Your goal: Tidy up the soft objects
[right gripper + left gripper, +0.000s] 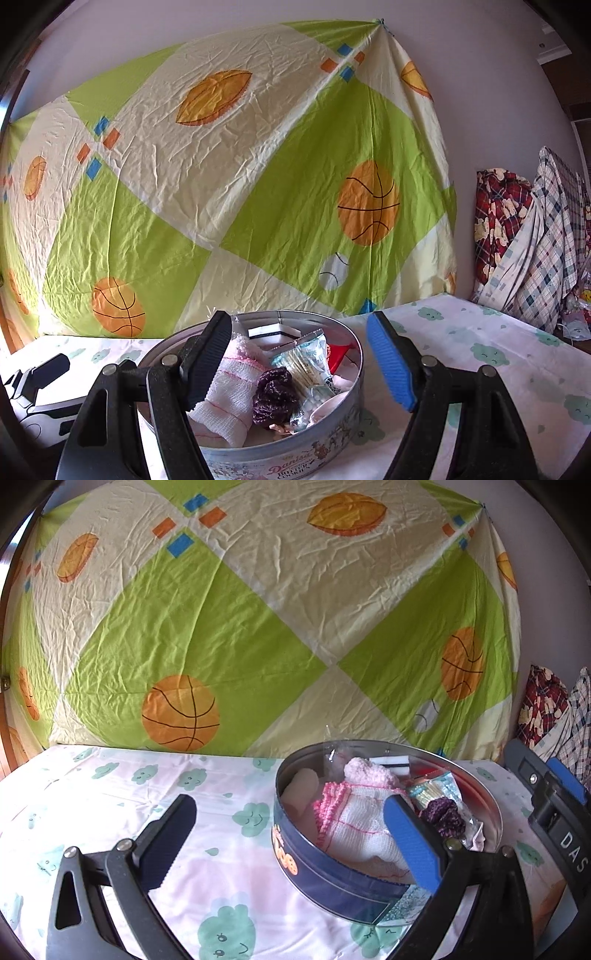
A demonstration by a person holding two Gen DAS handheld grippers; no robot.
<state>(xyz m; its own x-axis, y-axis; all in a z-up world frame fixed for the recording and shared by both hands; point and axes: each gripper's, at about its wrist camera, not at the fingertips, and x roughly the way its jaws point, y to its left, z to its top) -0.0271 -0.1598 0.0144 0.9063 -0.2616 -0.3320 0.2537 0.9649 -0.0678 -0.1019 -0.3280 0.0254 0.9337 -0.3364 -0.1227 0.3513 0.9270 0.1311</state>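
Tin point(258, 448) is already well stocked: I can see the round biscuit container sitting on the cloud-print table point(480, 350), close under both cameras, with a white-and-pink knitted cloth point(229, 391), a fluffy pink piece point(365, 771), a dark purple scrunchie point(275, 395), a packet of cotton swabs point(306, 363) and a small black-and-white box point(269, 332) inside it. From where I sit, most of the gathering looks done. I see nothing soft lying loose on the stretches of table that either view covers, though the corners are hidden from me. No lid shows in either picture, so closing the tin, if that is wanted, is still open.

My left hand-held gripper point(295, 845) hangs with its jaws spread wide, one finger over bare tablecloth and the blue-padded one in front of the tin's rim; nothing is between them. My right hand-held gripper point(303, 363) is likewise released, jaws wide and empty, framing the tin's contents from just above. What remains, I judge, is tidying the pile so it sits below the rim, or fetching anything left outside my view.
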